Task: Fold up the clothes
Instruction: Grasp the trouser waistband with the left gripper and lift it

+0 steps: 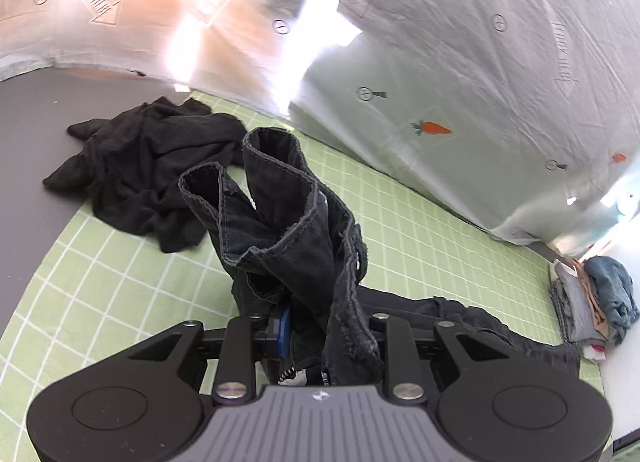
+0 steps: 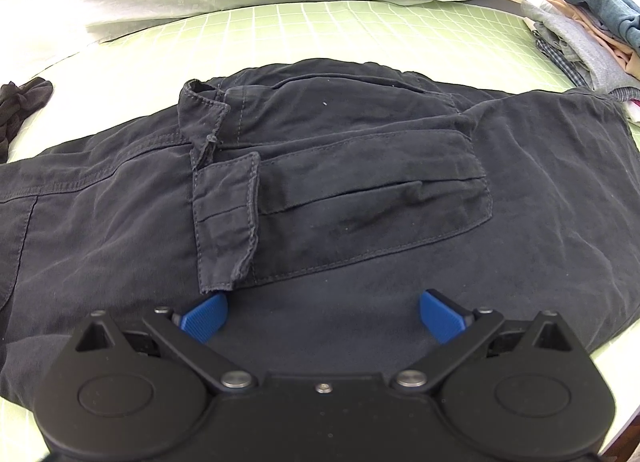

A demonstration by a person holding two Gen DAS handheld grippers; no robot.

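Here the left gripper (image 1: 316, 338) has its jaws drawn in on a bunched fold of the dark trousers (image 1: 280, 230), whose hemmed edge stands up in loops at the middle of the left wrist view; one blue pad (image 1: 285, 332) shows against the cloth. The right gripper (image 2: 323, 316) hangs with its jaws spread wide and nothing between them, its blue fingertips (image 2: 204, 316) just over the trousers (image 2: 320, 190), which lie spread across the centre of the right wrist view with a flap pocket (image 2: 340, 206) facing up. Under them is a green checked mat (image 1: 420, 230). A crumpled black garment (image 1: 148, 166) lies at the left, and a stack of folded clothes (image 2: 592, 34) sits at the upper right.
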